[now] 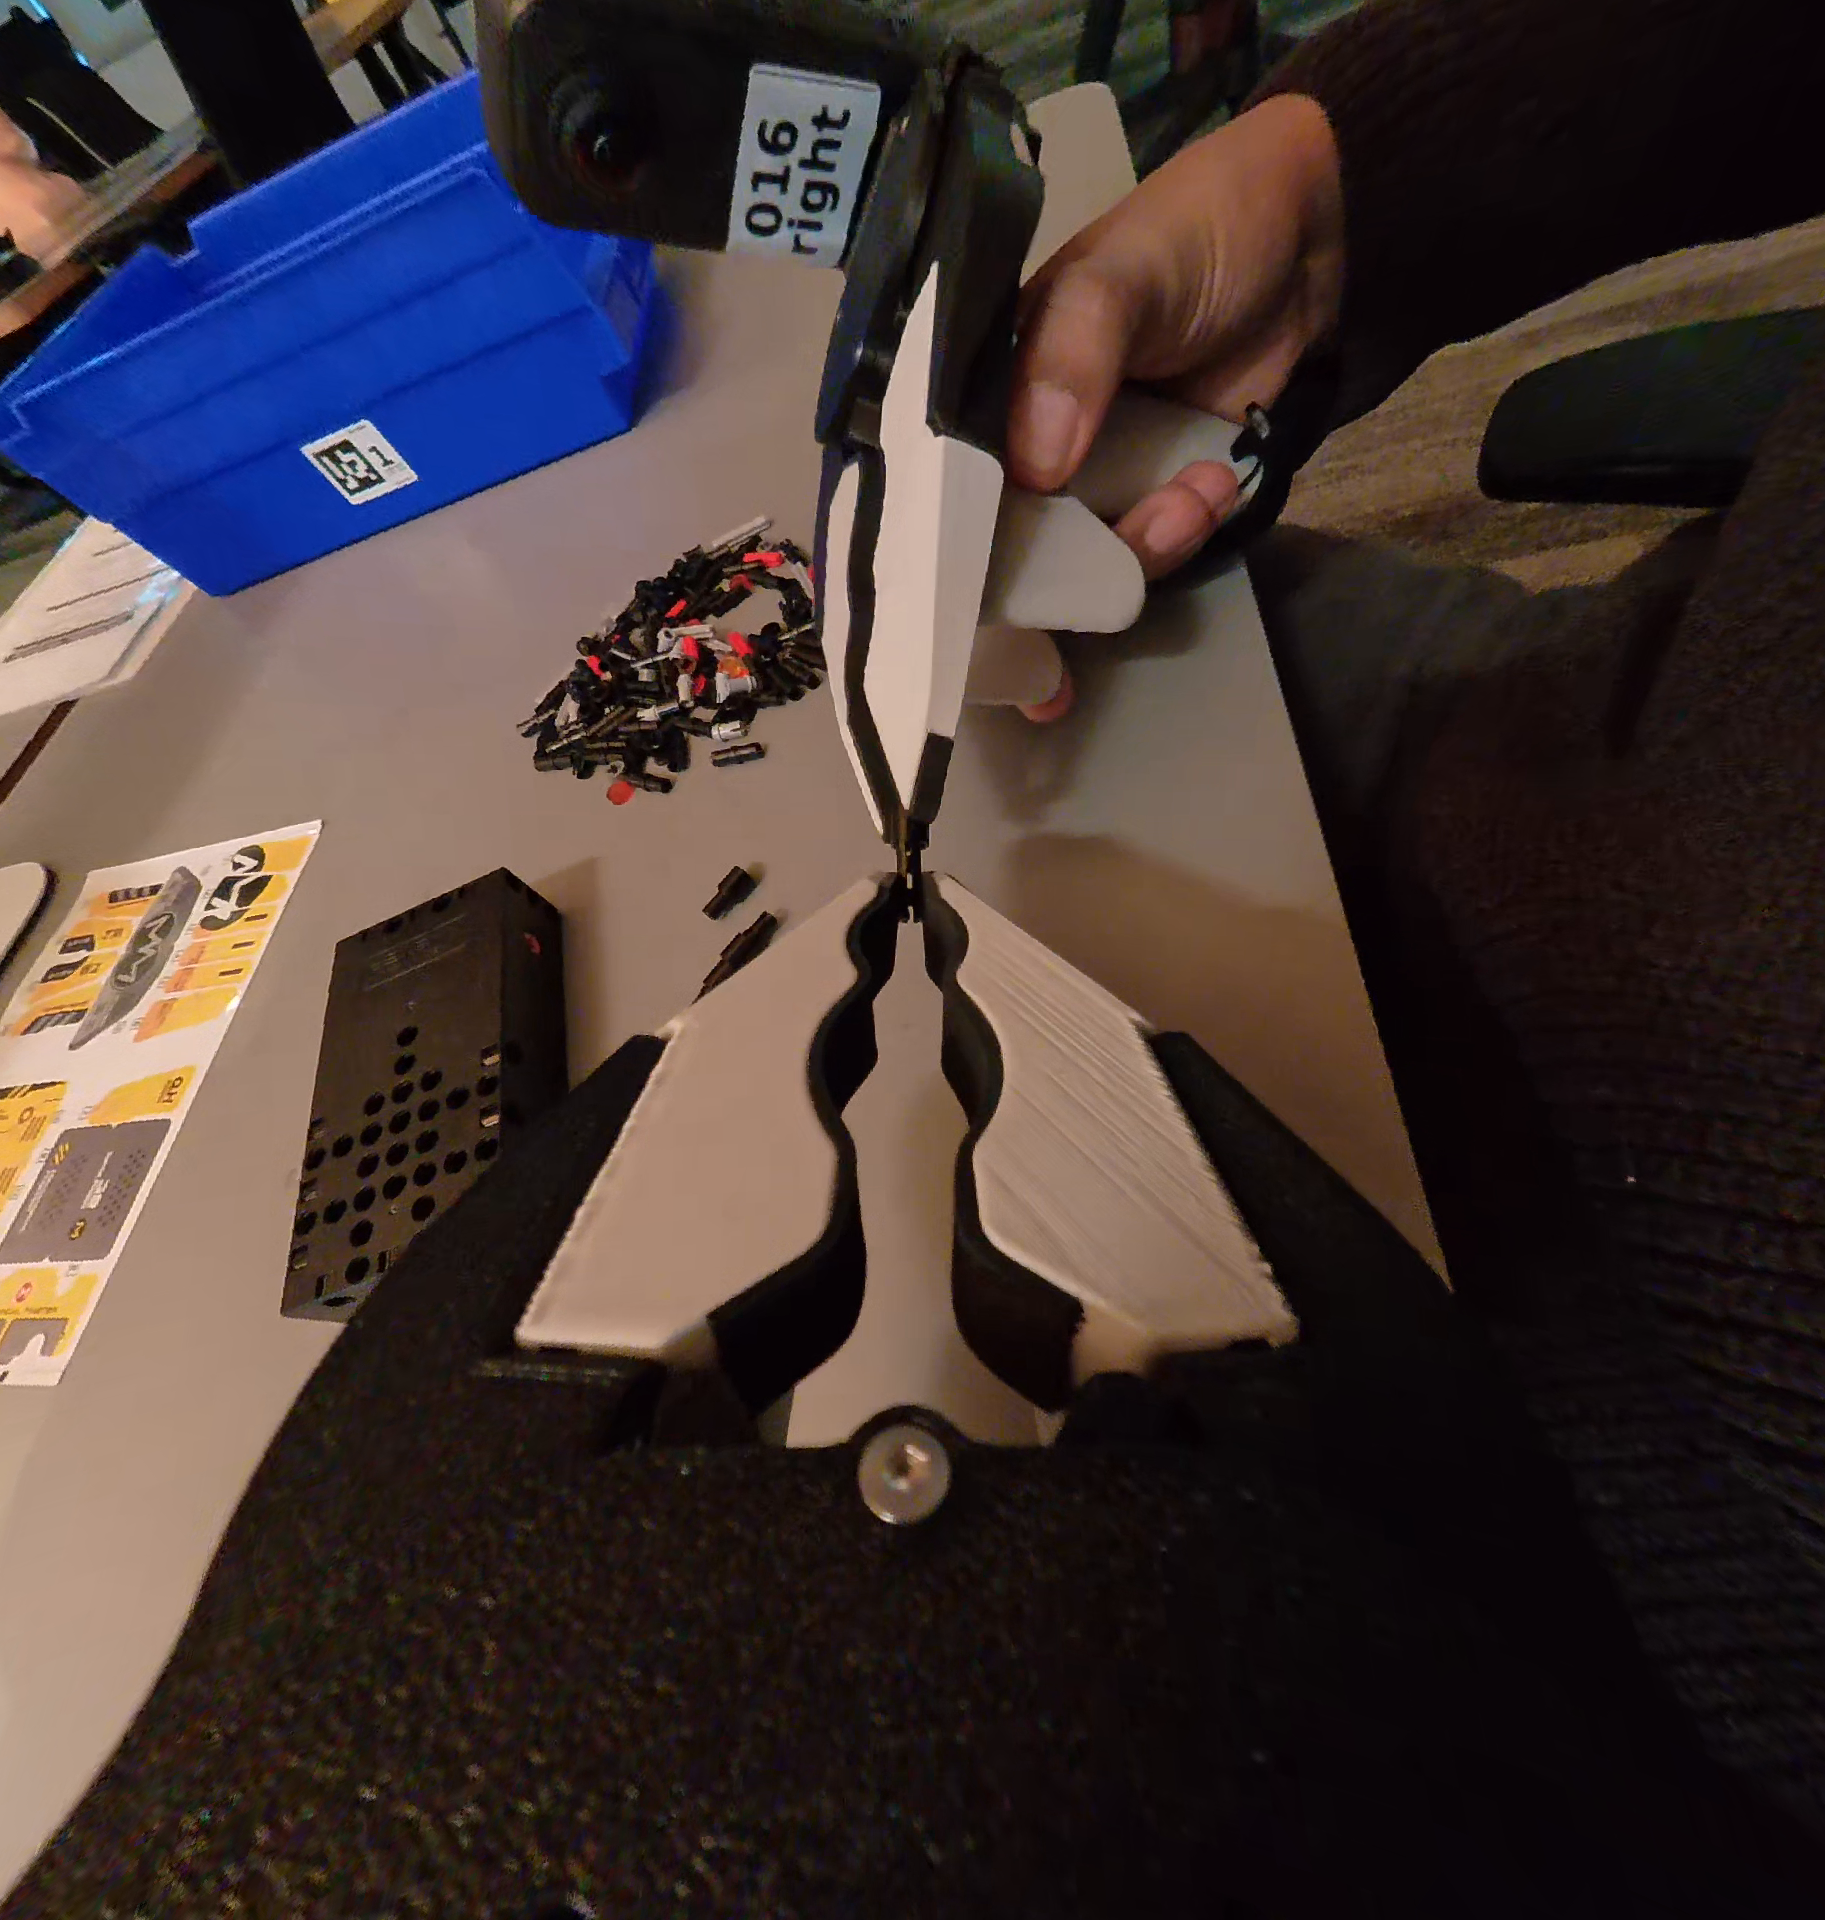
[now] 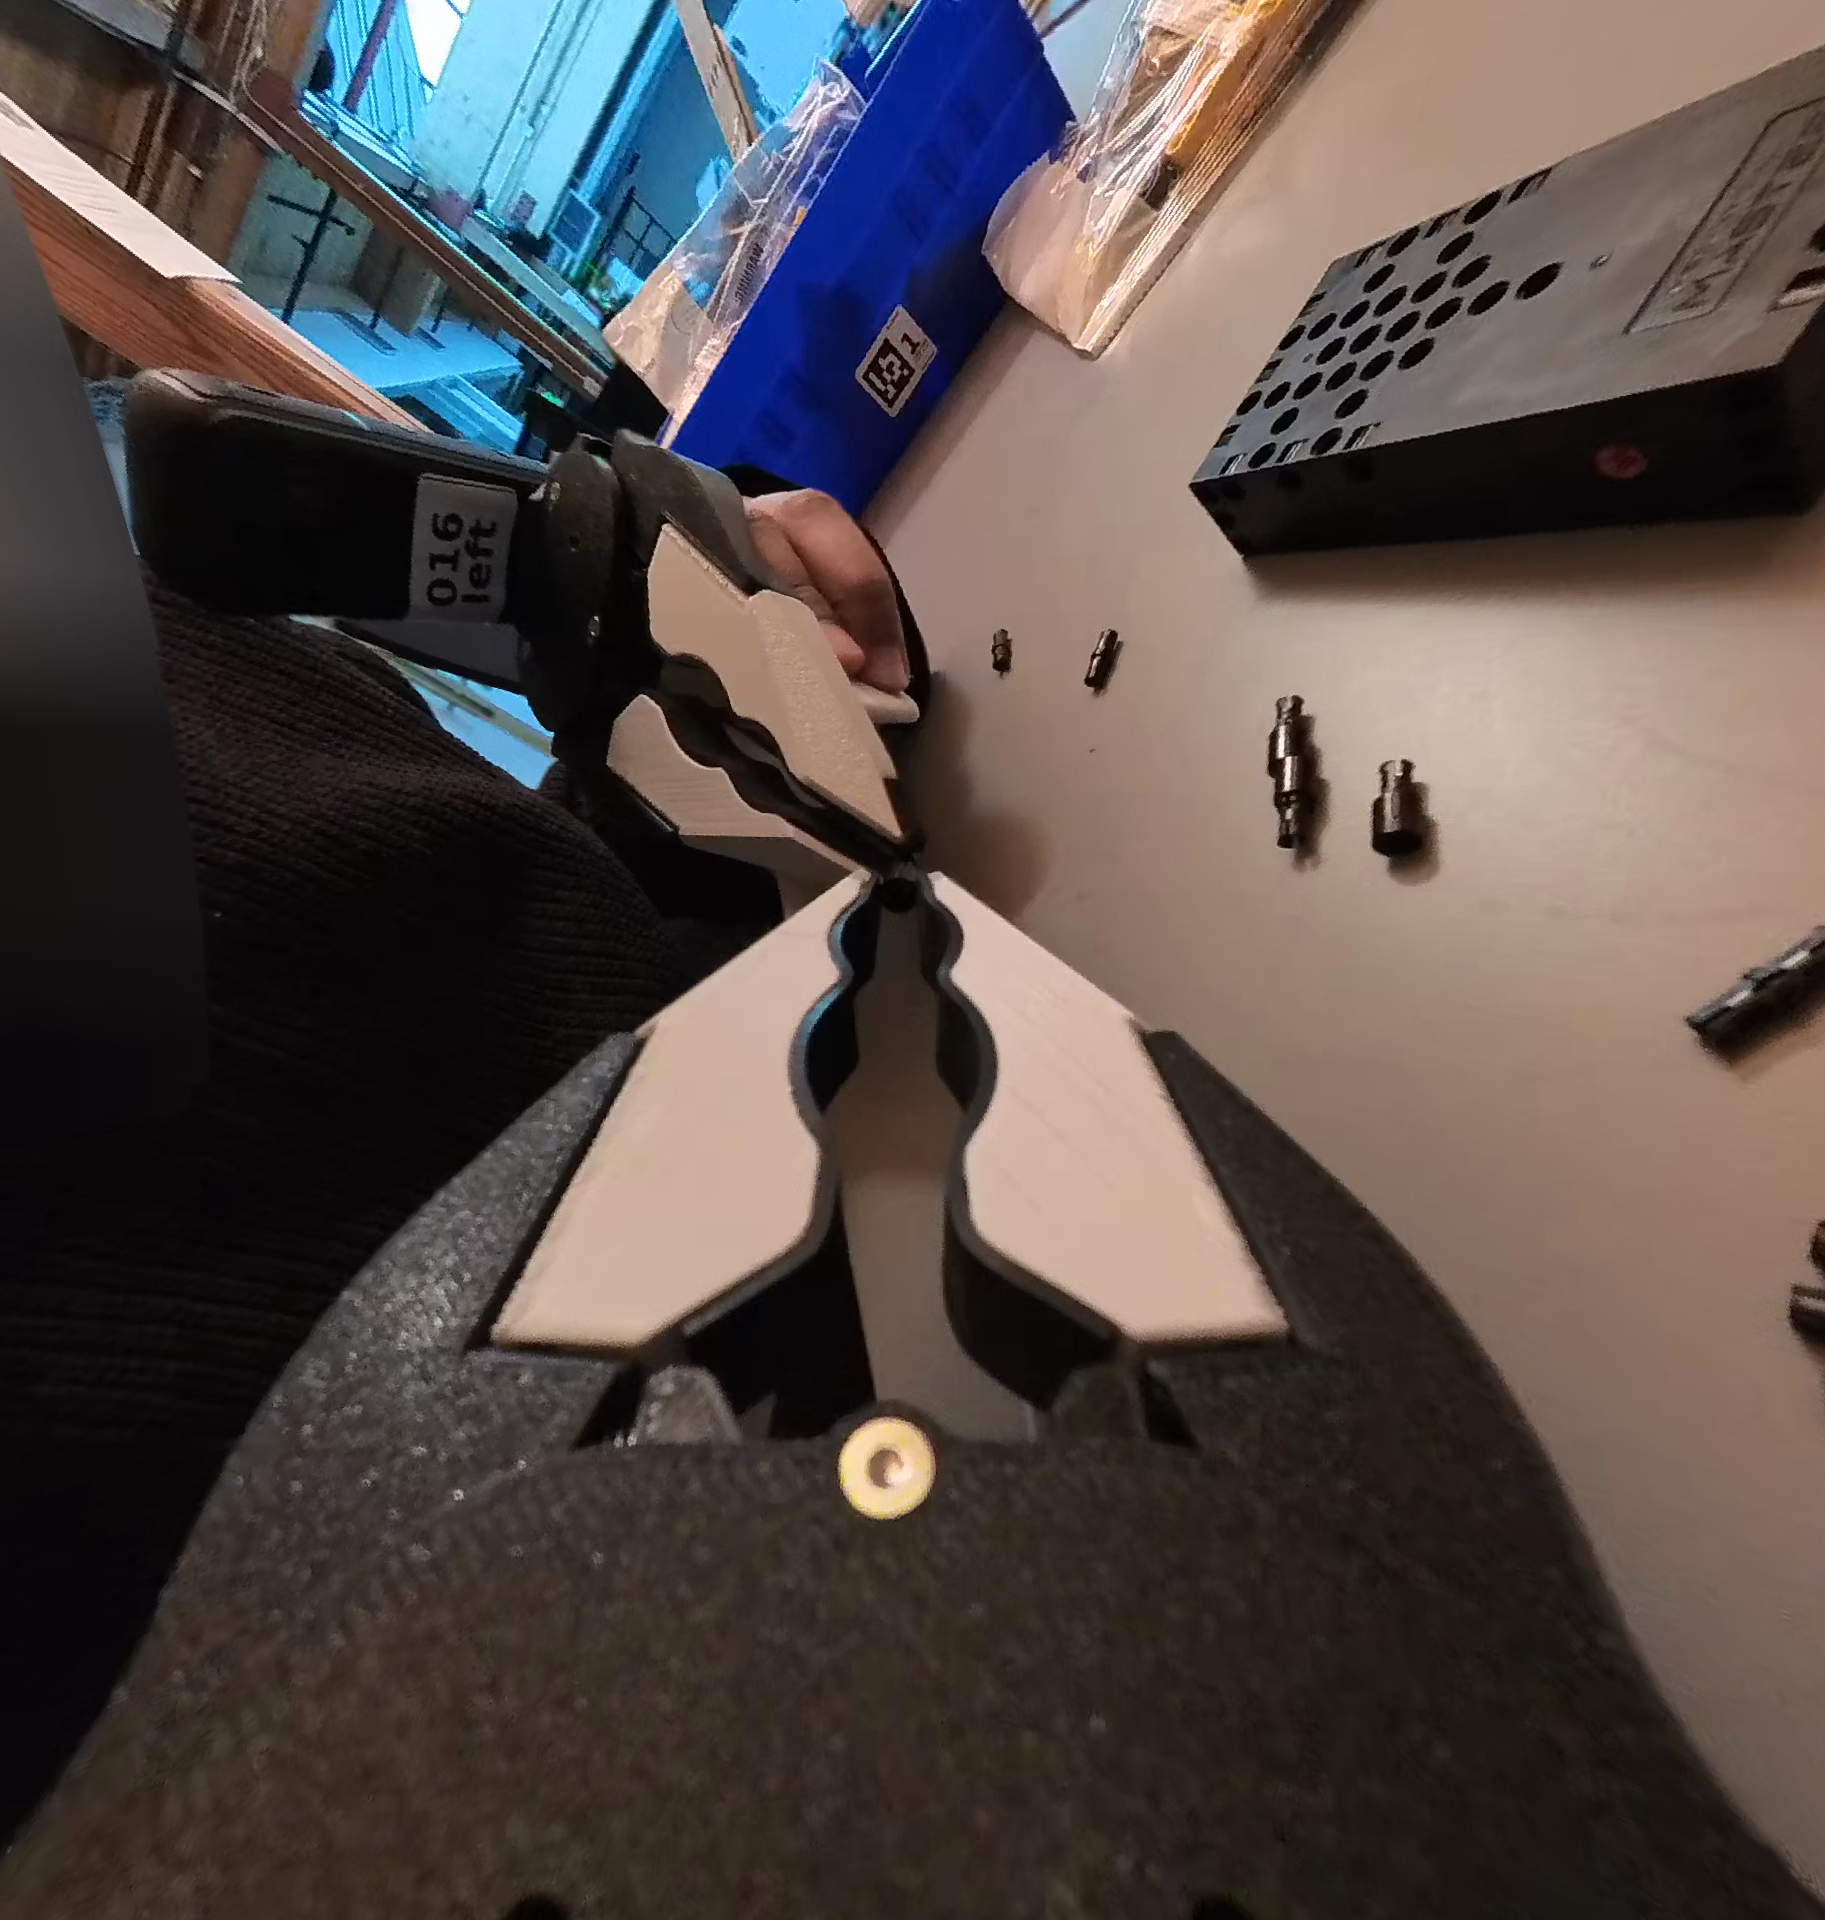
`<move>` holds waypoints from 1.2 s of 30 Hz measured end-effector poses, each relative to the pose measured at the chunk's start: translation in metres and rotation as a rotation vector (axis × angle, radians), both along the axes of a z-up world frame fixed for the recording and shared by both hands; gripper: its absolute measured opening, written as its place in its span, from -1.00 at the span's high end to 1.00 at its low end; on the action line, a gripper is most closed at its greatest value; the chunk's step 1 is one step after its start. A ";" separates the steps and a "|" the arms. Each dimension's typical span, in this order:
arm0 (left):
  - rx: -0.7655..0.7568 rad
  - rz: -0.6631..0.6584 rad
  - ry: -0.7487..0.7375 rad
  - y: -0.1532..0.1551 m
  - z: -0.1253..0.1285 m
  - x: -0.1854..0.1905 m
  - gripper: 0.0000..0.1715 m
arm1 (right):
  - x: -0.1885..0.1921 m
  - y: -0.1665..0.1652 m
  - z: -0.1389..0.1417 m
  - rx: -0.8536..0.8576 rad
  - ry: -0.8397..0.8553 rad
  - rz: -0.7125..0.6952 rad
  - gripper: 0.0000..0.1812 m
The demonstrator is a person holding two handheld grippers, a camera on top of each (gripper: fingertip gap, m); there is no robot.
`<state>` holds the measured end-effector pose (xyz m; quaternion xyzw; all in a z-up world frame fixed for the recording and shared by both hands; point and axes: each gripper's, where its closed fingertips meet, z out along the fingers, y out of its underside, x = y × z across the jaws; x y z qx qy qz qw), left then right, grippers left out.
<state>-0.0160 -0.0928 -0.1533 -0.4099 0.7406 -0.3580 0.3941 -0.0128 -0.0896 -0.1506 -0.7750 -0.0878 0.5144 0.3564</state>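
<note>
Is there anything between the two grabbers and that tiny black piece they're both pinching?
Nothing visible. The left gripper and right gripper meet tip to tip, both shut on the small black pin, above the bare grey table. The loose pins lie off to the side.

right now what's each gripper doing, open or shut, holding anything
left gripper: jaws shut on a small black pin, tip to tip with the other gripper.
right gripper: jaws shut on the same small black pin, above the grey table.
</note>
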 end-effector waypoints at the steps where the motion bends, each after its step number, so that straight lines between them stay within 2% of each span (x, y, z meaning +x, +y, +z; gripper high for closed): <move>1: -0.004 -0.001 0.001 0.000 0.000 0.000 0.97 | 0.000 0.000 0.000 -0.007 0.006 0.003 0.93; 11: 0.025 -0.026 0.056 -0.005 -0.010 0.000 0.98 | -0.001 -0.005 -0.011 -0.055 -0.047 0.072 0.93; 16: 0.087 -0.036 0.116 -0.008 -0.023 0.001 0.97 | 0.000 -0.008 -0.023 -0.072 -0.131 0.114 0.93; 23: 0.082 -0.044 0.150 -0.008 -0.027 0.001 0.97 | -0.001 -0.007 -0.026 -0.057 -0.186 0.132 0.93; 26: 0.055 -0.022 0.128 -0.004 -0.022 0.002 0.98 | 0.000 -0.003 -0.021 -0.044 -0.159 0.105 0.93; 30: -0.070 0.016 0.058 0.006 -0.004 0.004 0.97 | 0.003 0.007 -0.004 -0.007 -0.047 0.025 0.93; 36: -0.097 0.066 0.043 0.014 -0.001 0.007 0.97 | 0.006 0.016 0.001 0.048 -0.063 -0.060 0.93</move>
